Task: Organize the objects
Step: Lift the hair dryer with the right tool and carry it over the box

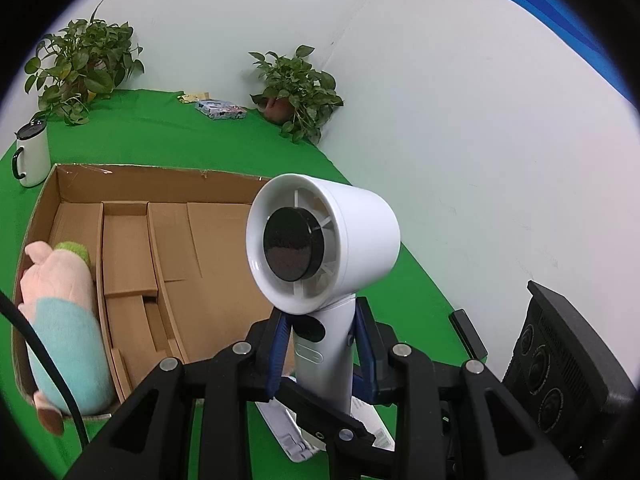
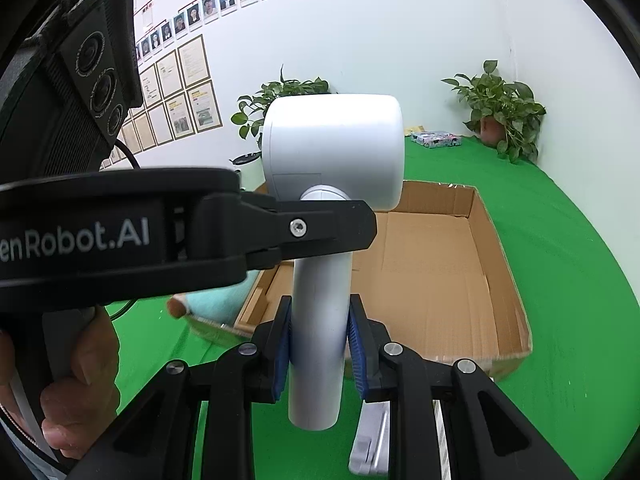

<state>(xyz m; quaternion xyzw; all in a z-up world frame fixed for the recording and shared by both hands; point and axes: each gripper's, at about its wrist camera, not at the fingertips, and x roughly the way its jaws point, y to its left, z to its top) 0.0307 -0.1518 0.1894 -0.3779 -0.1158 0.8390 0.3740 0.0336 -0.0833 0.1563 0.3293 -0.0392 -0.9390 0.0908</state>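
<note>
A white handheld fan (image 1: 324, 240) with a round head and a black centre disc is held upright in the air by both grippers. My left gripper (image 1: 322, 320) is shut on the handle just below the head, blue pads on either side. In the right wrist view the same fan (image 2: 332, 148) shows its back, and my right gripper (image 2: 320, 308) is shut on the handle lower down. The left gripper (image 2: 320, 228) crosses in from the left above it. An open cardboard box (image 1: 160, 176) lies behind the fan, with a plush toy (image 1: 64, 320) at its left end.
The table is covered with green cloth. On it are a white mug (image 1: 32, 156), two potted plants (image 1: 84, 64) (image 1: 296, 88) and a printed packet (image 1: 220, 109) by the wall. A flat white item (image 2: 372, 440) lies under the grippers. A person's hand (image 2: 80, 380) grips the left handle.
</note>
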